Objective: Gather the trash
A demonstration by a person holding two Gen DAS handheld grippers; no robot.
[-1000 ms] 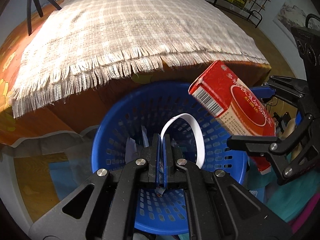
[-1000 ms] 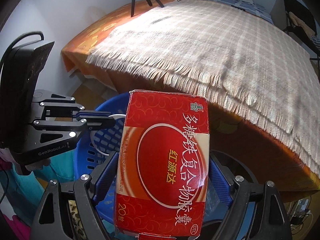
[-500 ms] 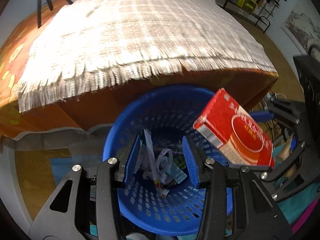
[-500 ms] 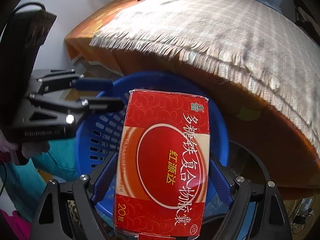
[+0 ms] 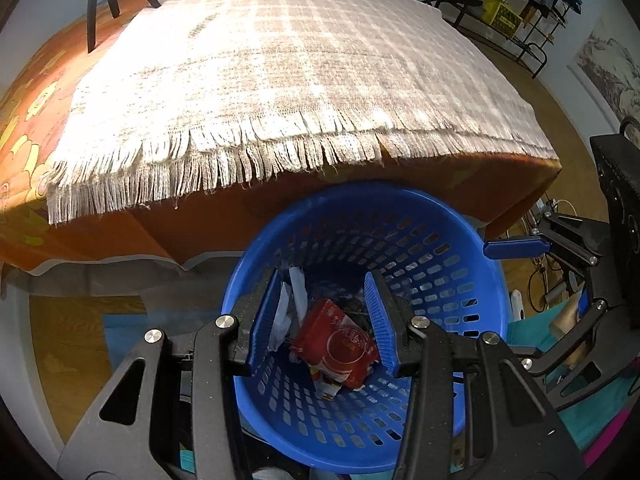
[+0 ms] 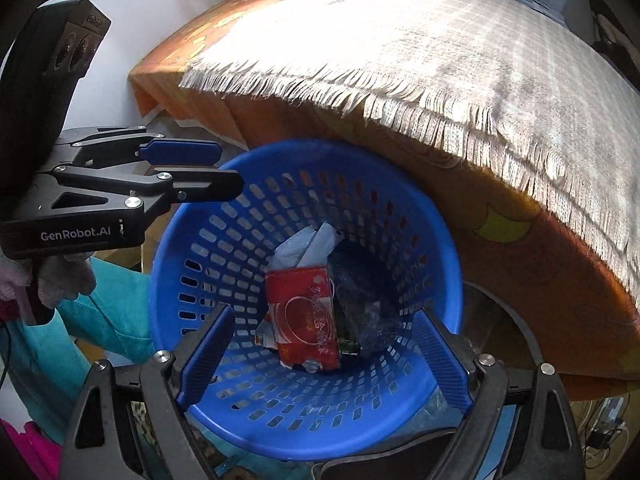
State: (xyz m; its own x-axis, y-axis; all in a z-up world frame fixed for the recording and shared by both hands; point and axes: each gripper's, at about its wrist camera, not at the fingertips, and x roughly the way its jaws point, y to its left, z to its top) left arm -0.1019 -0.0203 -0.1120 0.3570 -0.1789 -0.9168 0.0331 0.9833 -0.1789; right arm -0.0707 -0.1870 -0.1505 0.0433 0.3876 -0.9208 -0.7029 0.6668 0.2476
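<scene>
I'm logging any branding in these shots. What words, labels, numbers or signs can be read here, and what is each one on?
"GenRobot.AI": white lettering on the black body of the left gripper, seen from the right wrist view.
Red box in the blue basket: white characters around a circle on its face, too small and blurred to read in either view.
Nothing else bears readable text.

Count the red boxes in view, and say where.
1. The red box lies at the bottom of the blue basket, beside white paper scraps. Both grippers are empty. More could be buried under the trash.
</scene>
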